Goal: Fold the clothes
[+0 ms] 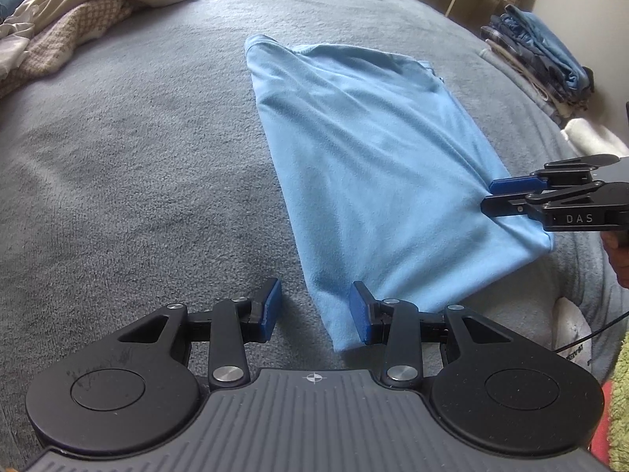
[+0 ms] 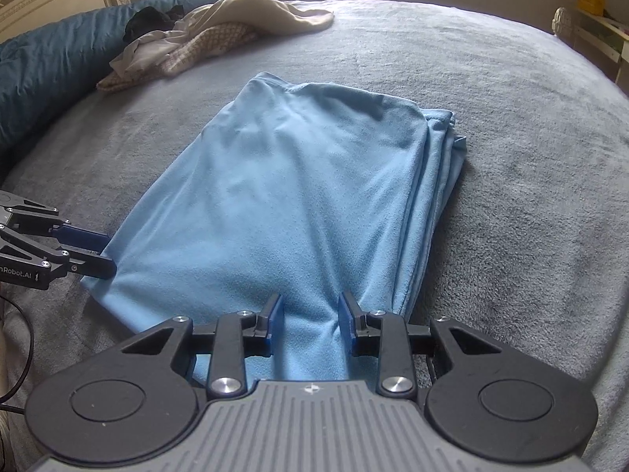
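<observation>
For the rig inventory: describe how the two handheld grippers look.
Both match: left gripper and right gripper have black linkage arms with silver rivets, blue pads, and ribbed grey bodies with round black discs. White lettering marks their sides; a black cable trails from the left.

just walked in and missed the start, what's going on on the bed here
A person is folding a light blue soft fabric garment laid out on a grey fleece bed cover, with a gripper in each hand. The right gripper has the garment's near edge bunched between its fingers. The left gripper sits at the near left corner, fingers apart.
</observation>
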`<action>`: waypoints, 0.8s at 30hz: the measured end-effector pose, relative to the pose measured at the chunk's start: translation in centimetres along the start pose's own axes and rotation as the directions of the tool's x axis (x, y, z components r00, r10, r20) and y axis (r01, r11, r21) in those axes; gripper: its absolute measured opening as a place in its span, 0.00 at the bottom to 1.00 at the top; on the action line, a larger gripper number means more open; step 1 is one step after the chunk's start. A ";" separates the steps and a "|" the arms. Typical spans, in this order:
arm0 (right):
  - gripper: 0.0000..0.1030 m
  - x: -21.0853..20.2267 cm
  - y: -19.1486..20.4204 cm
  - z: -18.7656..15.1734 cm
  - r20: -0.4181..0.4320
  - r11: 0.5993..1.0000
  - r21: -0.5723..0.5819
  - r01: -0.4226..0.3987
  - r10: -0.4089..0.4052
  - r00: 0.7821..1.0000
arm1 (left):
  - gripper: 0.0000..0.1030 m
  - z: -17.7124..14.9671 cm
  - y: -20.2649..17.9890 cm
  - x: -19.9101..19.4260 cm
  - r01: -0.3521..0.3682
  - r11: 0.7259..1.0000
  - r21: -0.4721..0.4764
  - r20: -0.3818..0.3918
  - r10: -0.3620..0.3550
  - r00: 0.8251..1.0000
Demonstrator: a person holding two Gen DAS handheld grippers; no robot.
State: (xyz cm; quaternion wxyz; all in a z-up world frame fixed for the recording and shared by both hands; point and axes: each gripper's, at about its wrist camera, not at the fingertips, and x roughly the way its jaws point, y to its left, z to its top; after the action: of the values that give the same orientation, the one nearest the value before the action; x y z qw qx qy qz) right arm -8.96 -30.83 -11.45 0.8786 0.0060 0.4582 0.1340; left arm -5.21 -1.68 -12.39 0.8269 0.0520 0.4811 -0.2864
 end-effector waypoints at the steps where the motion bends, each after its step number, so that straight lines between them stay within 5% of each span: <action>1: 0.31 0.0 -0.1 0.0 -0.001 1.000 0.004 -0.002 0.002 1.000 | 0.37 0.0 0.0 0.0 -0.001 1.000 0.000 -0.001 0.001 1.000; 24: 0.32 0.3 -0.3 -0.2 0.002 0.999 0.035 -0.009 0.008 1.000 | 0.38 0.0 0.2 0.1 -0.001 1.000 -0.003 -0.005 0.001 1.000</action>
State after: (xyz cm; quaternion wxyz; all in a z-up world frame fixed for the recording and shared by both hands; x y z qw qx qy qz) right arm -8.91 -31.10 -11.83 0.8784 0.0237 0.4595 0.1296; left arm -5.06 -1.58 -12.50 0.8260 0.0516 0.4834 -0.2851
